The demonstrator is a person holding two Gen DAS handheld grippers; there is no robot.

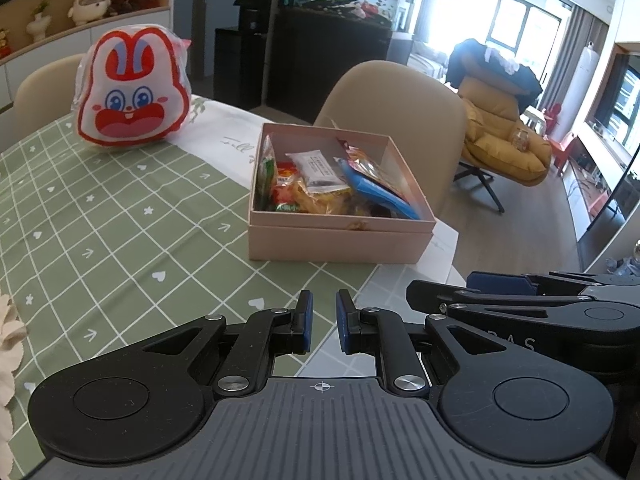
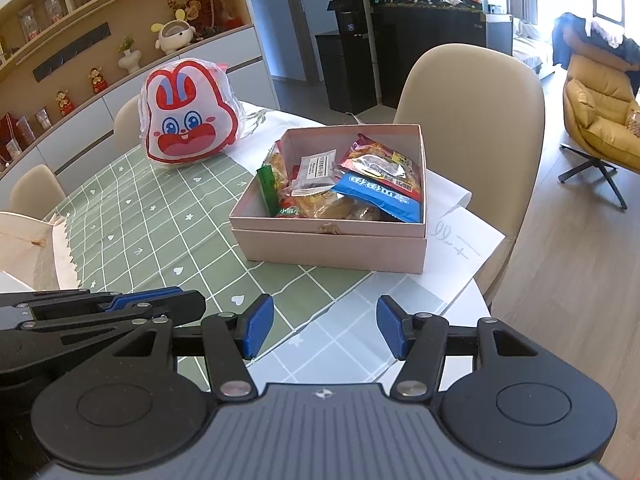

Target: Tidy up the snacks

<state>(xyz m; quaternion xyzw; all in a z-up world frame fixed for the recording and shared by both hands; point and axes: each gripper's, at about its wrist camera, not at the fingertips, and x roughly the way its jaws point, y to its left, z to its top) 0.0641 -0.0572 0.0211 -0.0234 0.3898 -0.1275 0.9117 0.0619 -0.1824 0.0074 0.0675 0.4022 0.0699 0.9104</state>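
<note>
Two views look down along a pair of hand-held grippers toward a dining table covered by a green checked tablecloth [image 1: 100, 220]. No hand or sleeve shows in either view; the person holding the grippers is out of sight. The lower part of each picture is filled by the gripper's own black and grey body, which hides the near edge of the table.

The left gripper [image 1: 323, 322] has its blue-padded fingers close together with only a narrow gap, and nothing sits between them. The right gripper [image 2: 325, 326] has its fingers set moderately wide apart, also with nothing between them. Each gripper appears edge-on at the side of the other's view, partly cut off by the frame.

The snacks lie in a pink cardboard box [image 2: 332, 246] standing open on the table beyond both grippers, well apart from the fingers. The box's near wall hides the lower packets. Visible inside are a blue packet [image 2: 380, 198] with white lettering, a red and yellow packet [image 2: 384, 164] behind it, a small white sachet [image 2: 316, 172], a green wrapper [image 2: 267, 190] standing against the left wall, and golden-yellow packets underneath. The small print on them is too fine to read.

Farther back on the left, a red and white rabbit-face pouch [image 2: 188, 120] in clear plastic stands upright. A beige chair [image 2: 476, 120] is behind the box. A white, ragged-edged thing at the far left edge is cut off and cannot be identified.
</note>
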